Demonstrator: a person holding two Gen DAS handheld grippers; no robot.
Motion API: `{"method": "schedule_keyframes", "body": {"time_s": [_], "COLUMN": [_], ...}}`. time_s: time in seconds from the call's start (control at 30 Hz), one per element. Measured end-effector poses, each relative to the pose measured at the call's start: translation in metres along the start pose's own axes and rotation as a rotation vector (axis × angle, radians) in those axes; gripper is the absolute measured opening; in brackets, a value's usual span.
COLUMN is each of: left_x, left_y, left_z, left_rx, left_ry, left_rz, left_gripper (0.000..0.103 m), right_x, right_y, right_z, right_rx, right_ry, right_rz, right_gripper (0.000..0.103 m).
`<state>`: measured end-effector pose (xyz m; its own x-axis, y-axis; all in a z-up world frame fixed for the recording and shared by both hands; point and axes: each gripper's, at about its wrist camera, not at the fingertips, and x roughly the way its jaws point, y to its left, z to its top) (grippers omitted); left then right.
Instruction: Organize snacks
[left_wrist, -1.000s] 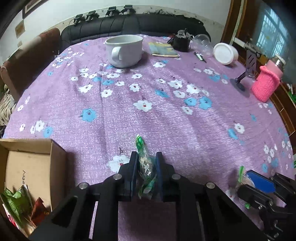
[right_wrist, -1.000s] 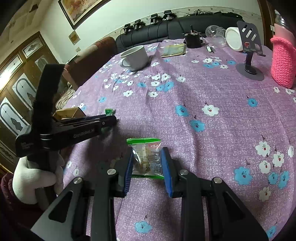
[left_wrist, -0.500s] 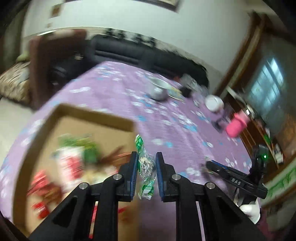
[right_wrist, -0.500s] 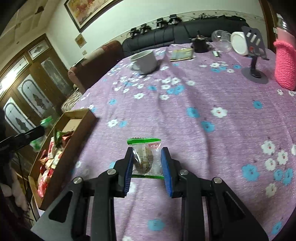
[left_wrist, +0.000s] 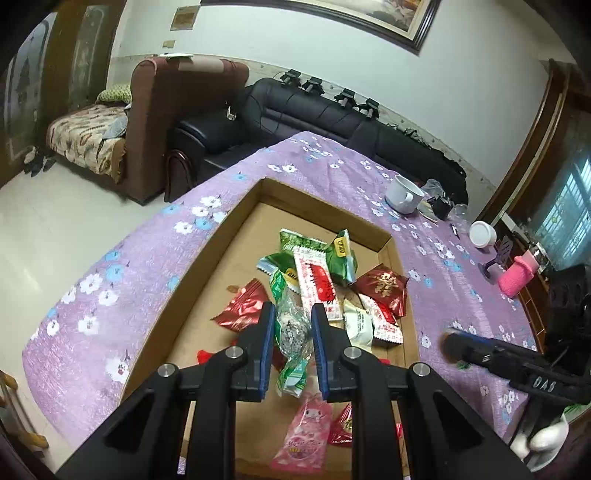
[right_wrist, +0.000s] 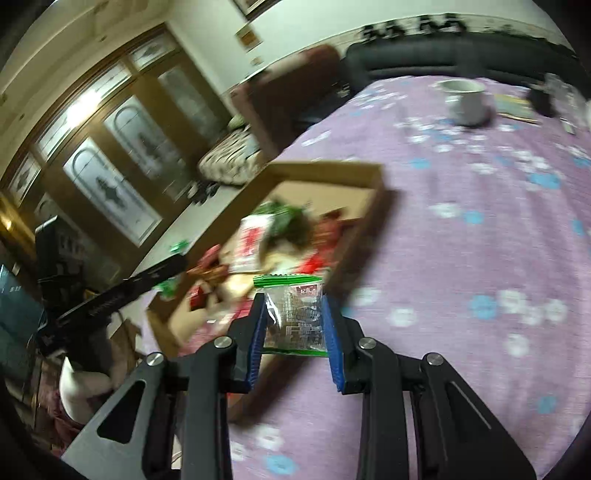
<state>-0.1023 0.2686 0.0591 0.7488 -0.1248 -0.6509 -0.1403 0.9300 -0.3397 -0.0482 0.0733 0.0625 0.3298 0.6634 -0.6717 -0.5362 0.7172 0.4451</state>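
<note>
My left gripper (left_wrist: 292, 322) is shut on a clear snack packet with green ends (left_wrist: 291, 332) and hangs over the open cardboard box (left_wrist: 229, 251), which holds several red, green and white snack packets (left_wrist: 317, 280). My right gripper (right_wrist: 294, 309) is shut on a clear packet with a green top strip (right_wrist: 293, 314), above the purple cloth just beside the box (right_wrist: 332, 173). The other gripper shows as a dark bar in each view: the right one (left_wrist: 509, 365) at the left view's right edge, the left one (right_wrist: 122, 291) over the box, blurred.
The purple flowered tablecloth (left_wrist: 155, 258) covers the table, whose edge drops to the floor on the left. A white mug (left_wrist: 402, 194), a white lid (left_wrist: 482, 234), a phone stand (left_wrist: 496, 254) and a pink knitted bottle cover (left_wrist: 517, 277) stand at the far side. Sofas line the wall.
Both grippers have swung left, each still carrying its packet. The left one went from the bare cloth to above the box; the right one came from mid-table up to the box's side.
</note>
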Motion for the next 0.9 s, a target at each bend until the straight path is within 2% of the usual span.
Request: {"method": "schedule_keyframes", "body": {"time_s": [0.07,0.17,0.27,0.37,0.43,0.53,0.6,0.77,0.9], "left_x": [-0.002,-0.009,-0.017,-0.024,-0.03,-0.038,-0.046,-0.07,-0.085], "left_y": [0.008,0.014,0.012,0.007,-0.002,-0.022,-0.038,-0.077,-0.099], "left_z": [-0.001,-0.001,0.0,0.001,0.0,-0.002,-0.005,-0.014,-0.019], "left_rx": [-0.022,-0.042,-0.041,-0.026,-0.001,0.062,0.109,0.205,0.243], "left_ry": [-0.001,-0.017,-0.042,-0.07,-0.096,-0.14,-0.183,-0.331,-0.408], "left_rz": [-0.021,-0.05,-0.069,-0.074,-0.057,0.011,0.078,0.256,0.325], "left_gripper": [0.025,0.045,0.047,0.051,0.052,0.056,0.066,0.079,0.084], "right_x": [0.016,0.034,0.038,0.021,0.005,-0.019,-0.031,-0.055,-0.065], "right_y": [0.012,0.024,0.03,0.035,0.036,0.033,0.028,0.018,0.011], "right_z": [0.001,0.001,0.002,0.001,-0.002,-0.011,-0.018,-0.043,-0.06], "right_rx": [-0.015,-0.01,0.002,-0.036,-0.039,-0.024,-0.008,0.026,0.03], "right_ry": [0.027,0.051,0.035,-0.019,-0.066,-0.135,-0.17,-0.226,-0.238], "right_rz": [0.009,0.028,0.024,-0.028,-0.053,-0.097,-0.137,-0.215,-0.255], "right_gripper": [0.032,0.034,0.038,0.04,0.045,0.051,0.054,0.057,0.061]}}
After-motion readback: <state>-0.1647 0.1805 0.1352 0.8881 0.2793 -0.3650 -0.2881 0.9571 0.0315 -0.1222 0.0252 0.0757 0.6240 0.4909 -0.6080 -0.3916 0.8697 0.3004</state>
